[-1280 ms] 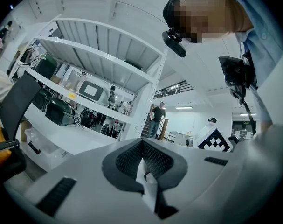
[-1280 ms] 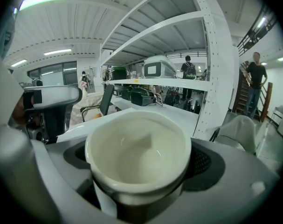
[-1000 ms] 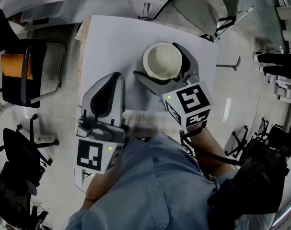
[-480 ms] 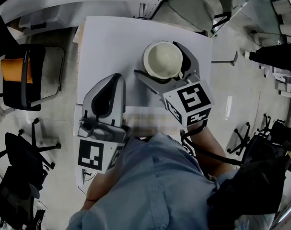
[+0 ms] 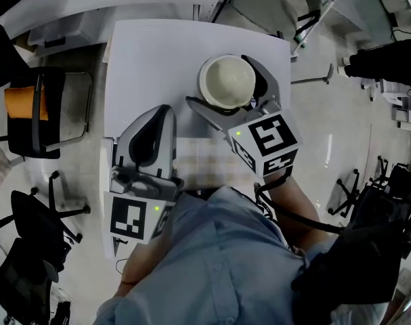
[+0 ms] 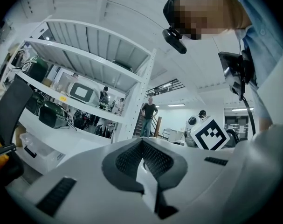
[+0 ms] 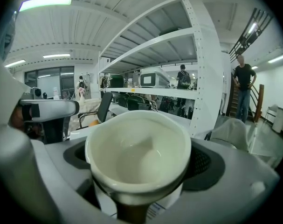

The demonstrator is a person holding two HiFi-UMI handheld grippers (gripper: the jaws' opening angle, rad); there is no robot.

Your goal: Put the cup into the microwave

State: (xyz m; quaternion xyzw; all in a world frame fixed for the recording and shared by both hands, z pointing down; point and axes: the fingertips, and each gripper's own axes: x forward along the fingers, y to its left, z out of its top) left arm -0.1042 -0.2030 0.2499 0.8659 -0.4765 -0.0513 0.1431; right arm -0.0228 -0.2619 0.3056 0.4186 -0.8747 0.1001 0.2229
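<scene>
A cream cup (image 5: 227, 81) is held upright above a white table (image 5: 158, 53), with my right gripper (image 5: 227, 87) shut on it. In the right gripper view the cup (image 7: 139, 148) fills the space between the jaws and looks empty. My left gripper (image 5: 161, 114) hovers to the cup's left, shut with nothing in it; its dark pads (image 6: 132, 158) meet in the left gripper view. A white microwave-like box (image 6: 83, 91) stands on a shelf of a white rack, also seen in the right gripper view as the box (image 7: 150, 80).
A black chair with an orange cushion (image 5: 36, 110) stands left of the table, and a grey chair (image 5: 266, 5) stands beyond its far edge. The white rack post (image 7: 204, 78) rises ahead. People stand far off by a staircase (image 7: 244, 83).
The table has drifted slightly left and up in the head view. Both grippers keep the same pose, and the cup stays in the right one.
</scene>
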